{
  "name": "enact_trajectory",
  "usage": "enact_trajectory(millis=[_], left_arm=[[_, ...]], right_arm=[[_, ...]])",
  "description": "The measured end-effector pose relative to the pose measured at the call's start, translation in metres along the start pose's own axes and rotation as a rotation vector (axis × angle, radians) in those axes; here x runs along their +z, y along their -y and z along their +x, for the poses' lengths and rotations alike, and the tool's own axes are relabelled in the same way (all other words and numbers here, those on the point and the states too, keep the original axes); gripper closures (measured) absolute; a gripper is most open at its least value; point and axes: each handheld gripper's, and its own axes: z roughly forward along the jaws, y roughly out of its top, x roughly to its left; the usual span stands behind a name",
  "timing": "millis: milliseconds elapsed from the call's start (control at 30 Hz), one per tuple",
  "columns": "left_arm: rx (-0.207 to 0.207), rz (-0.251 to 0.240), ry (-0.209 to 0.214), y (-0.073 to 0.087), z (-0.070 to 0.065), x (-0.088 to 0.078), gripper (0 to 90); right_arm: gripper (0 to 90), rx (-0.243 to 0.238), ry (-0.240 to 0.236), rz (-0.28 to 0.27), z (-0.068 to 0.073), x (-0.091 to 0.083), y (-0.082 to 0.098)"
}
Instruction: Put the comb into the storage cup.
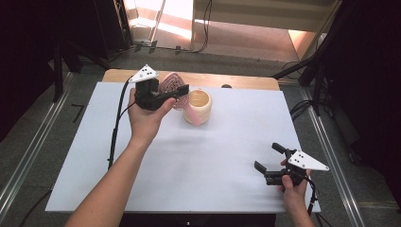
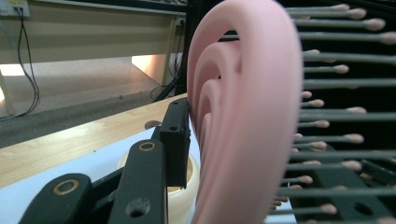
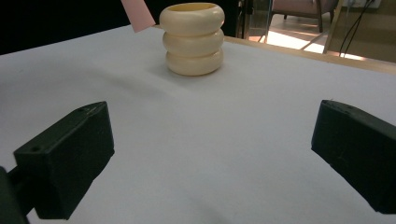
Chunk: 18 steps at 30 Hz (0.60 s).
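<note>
Matt pink plastic hairbrush (image 2: 243, 116), smooth cream ridged holder (image 3: 193, 39), matt white table cover (image 1: 198, 161).

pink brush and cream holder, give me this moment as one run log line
left claw: shut on pink brush | brush: above cream holder | right claw: open, holds nothing, over white table

In the left gripper view we see the pink hairbrush (image 2: 243, 121) cut off at twelve and six o'clock, and it hides most of the cream holder (image 2: 180, 196). In the right gripper view, only a pink corner (image 3: 137, 14) enters at twelve o'clock.
</note>
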Motion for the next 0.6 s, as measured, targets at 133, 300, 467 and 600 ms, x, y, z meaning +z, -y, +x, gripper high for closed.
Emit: enact_trajectory(millis=[133, 300, 467, 600], left_arm=[[-0.001, 0.001, 0.003, -0.002, 0.003, 0.002, 61.6], [-0.003, -0.001, -0.001, -0.005, 0.007, 0.005, 61.5], [-0.009, -0.005, -0.007, -0.007, 0.012, 0.007, 61.5], [-0.023, -0.015, -0.009, -0.009, 0.017, 0.007, 61.5]], right_arm=[[0.0, 0.0, 0.0, 0.0, 0.0, 0.0, 0.0], [0.0, -0.002, 0.001, 0.002, 0.0, 0.0, 0.0], [0.0, -0.003, -0.002, 0.001, 0.001, 0.001, 0.0], [0.0, -0.003, -0.004, 0.0, 0.001, 0.001, 0.001]])
